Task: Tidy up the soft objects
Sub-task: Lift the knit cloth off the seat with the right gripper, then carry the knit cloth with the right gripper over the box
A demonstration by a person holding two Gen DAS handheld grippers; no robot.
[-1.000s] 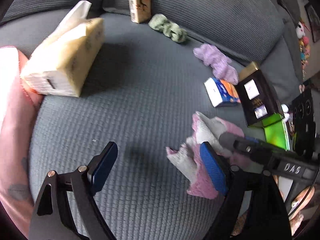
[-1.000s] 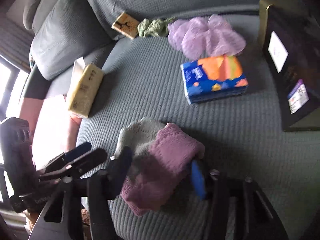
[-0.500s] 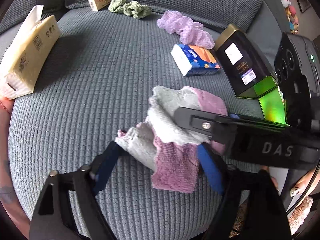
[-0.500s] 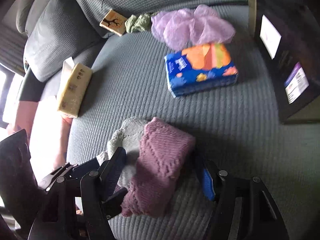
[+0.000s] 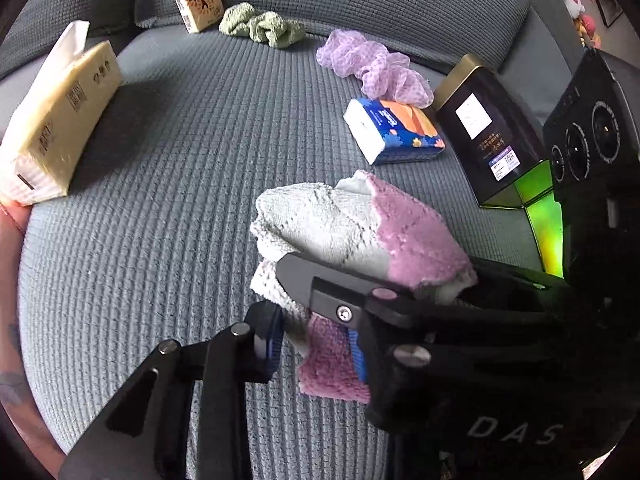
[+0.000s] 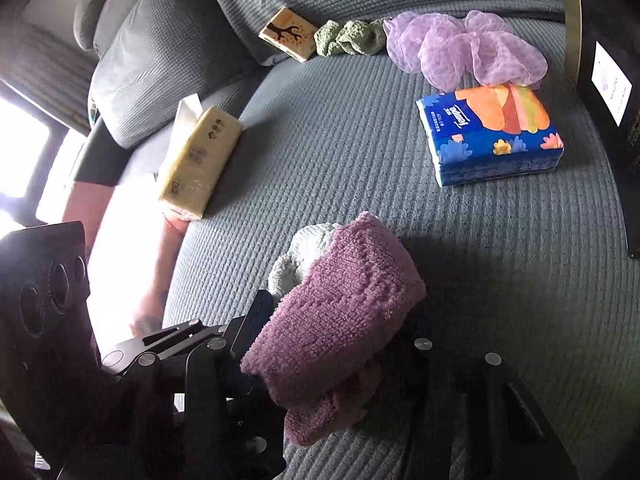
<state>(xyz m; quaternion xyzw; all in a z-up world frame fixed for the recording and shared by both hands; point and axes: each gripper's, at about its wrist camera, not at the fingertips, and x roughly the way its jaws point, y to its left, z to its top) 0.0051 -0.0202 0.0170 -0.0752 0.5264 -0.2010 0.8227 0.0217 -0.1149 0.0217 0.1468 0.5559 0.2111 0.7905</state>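
Two grippers meet on one pink-and-grey towel [image 5: 352,236], folded into a thick bundle near the front of the grey sofa seat [image 5: 180,168]. From my left wrist view, the left gripper [image 5: 314,346] has its blue-padded fingers [image 5: 274,340] drawn in close on the towel's lower hanging edge, pinching the pink and grey layers between them. My right gripper [image 6: 336,340] comes in from the right side and crosses over the left one; its dark upper finger [image 5: 320,284] lies across the fold. From the right wrist view the bundle [image 6: 340,320] sits between that gripper's two fingers and fills the gap, the left finger [image 6: 250,324] pressed against its side. The other finger is hidden under the cloth, so I read it as clamped on the towel, not spread.

Counting the rest on the seat: one yellow tissue pack [image 5: 60,120] at the left, one blue tissue pack [image 6: 490,132] at the right, one small tan box with a tree print [image 5: 198,2] against the backrest, one green crumpled cloth [image 5: 262,28] just beside that box, one lilac mesh cloth [image 6: 464,48] touching the blue pack's far edge, and one tall dark box [image 5: 486,132] at the far right.
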